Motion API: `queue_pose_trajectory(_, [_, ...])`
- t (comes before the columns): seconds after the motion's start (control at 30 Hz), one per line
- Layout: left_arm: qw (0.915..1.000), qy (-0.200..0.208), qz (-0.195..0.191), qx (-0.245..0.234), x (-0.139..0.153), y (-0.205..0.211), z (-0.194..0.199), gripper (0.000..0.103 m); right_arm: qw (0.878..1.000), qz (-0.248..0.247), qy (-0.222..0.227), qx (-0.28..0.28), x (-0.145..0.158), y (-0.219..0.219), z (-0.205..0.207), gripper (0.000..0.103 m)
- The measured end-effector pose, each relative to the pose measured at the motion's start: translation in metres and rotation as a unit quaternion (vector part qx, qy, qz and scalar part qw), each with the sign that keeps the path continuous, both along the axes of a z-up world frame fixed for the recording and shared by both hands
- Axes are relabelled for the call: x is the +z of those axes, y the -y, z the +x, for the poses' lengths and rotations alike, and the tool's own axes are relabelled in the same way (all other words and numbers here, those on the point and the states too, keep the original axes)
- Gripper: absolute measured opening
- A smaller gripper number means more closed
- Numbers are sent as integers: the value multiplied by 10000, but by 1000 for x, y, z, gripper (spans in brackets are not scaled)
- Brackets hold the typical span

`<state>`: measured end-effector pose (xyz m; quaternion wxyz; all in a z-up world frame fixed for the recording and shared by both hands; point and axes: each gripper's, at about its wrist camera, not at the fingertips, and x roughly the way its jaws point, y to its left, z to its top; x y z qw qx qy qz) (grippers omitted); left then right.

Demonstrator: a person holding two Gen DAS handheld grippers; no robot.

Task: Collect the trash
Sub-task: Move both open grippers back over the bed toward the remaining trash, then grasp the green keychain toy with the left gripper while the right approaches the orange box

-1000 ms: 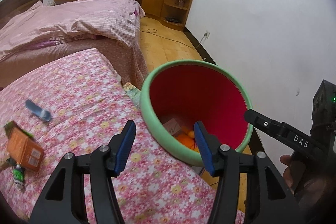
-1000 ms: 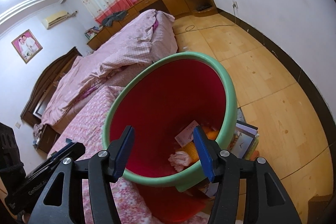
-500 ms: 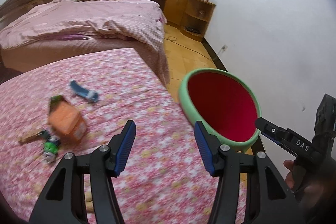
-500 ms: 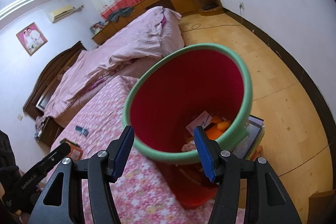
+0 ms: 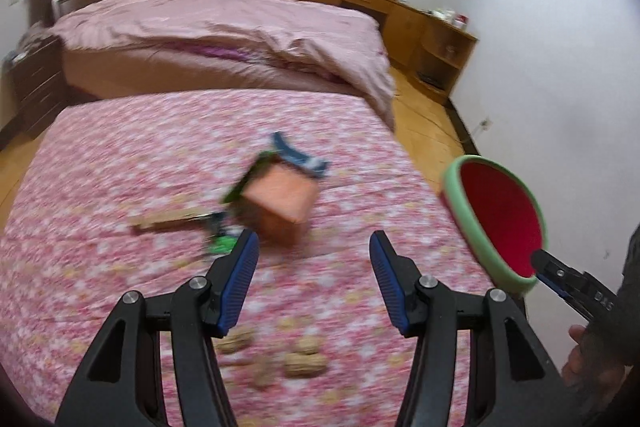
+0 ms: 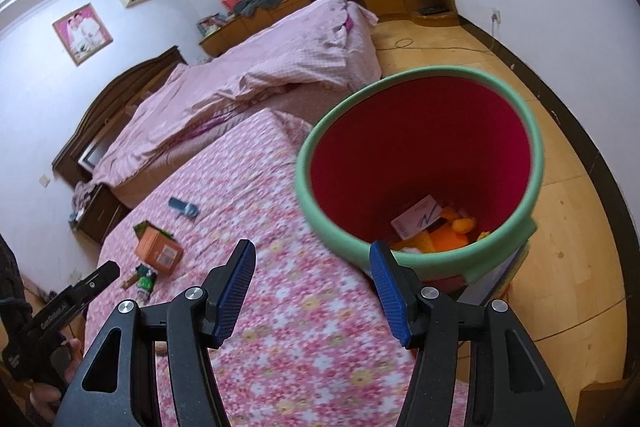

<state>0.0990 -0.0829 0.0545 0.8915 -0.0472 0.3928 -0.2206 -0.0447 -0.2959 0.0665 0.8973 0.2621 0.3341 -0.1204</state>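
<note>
A bed [image 5: 120,155] under a pink flowered cover is lying beneath both claws, and a second bed [image 5: 224,27] is standing beyond it. To the right of the left claw [image 5: 312,281], and just ahead of the right claw [image 6: 312,283], a red bin [image 6: 420,163] with a green rim is waiting beside the mattress, already holding paper and orange scraps. Both claws are hanging spread wide and carrying nothing. The trash is lying just ahead of the left claw: an orange carton [image 5: 280,205], likely light and easily crushed, so best pinched across its flat sides. Behind it a blue wrapper [image 5: 298,155] is resting, limp and probably slippery. Left of the carton a small green packet [image 5: 222,241] and a wooden stick [image 5: 168,219] are crowding the approach. Nutshells [image 5: 304,363], brittle and small, are sitting right under the left claw.
</note>
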Motion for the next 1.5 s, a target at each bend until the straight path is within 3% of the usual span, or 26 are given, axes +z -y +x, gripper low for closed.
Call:
queue_pose_trajectory(0.3, [9967, -459, 24, 663, -34, -33, 18, 58, 9996, 41, -243, 131, -14, -11, 13, 61])
queue_pose_trajectory(0.47, [9962, -623, -62, 610, -49, -25, 25, 58, 9995, 65, -302, 95, -19, -8, 15, 61])
queue_pose_trajectory(0.7, [9954, -659, 68, 697, -61, -14, 39, 46, 9992, 136, -366, 31, -28, -2, 17, 61])
queue_pose_trajectory(0.8, [9938, -742, 137, 811, -67, -12, 48, 34, 9991, 159, -393, 18, -31, 0, 18, 61])
queue_pose_trajectory(0.83, [9937, -717, 145, 849, -67, -15, 49, 29, 9991, 166, -397, 18, -31, 1, 18, 61])
queue_pose_trajectory(1.2, [9962, -624, 52, 606, -53, -24, 29, 28, 9993, 77, -347, 150, -26, -9, 19, 61])
queue_pose_trajectory(1.5, [9956, -274, -161, 876, -24, -61, 6, 28, 9980, -66, -360, 509, -18, -38, 32, 61])
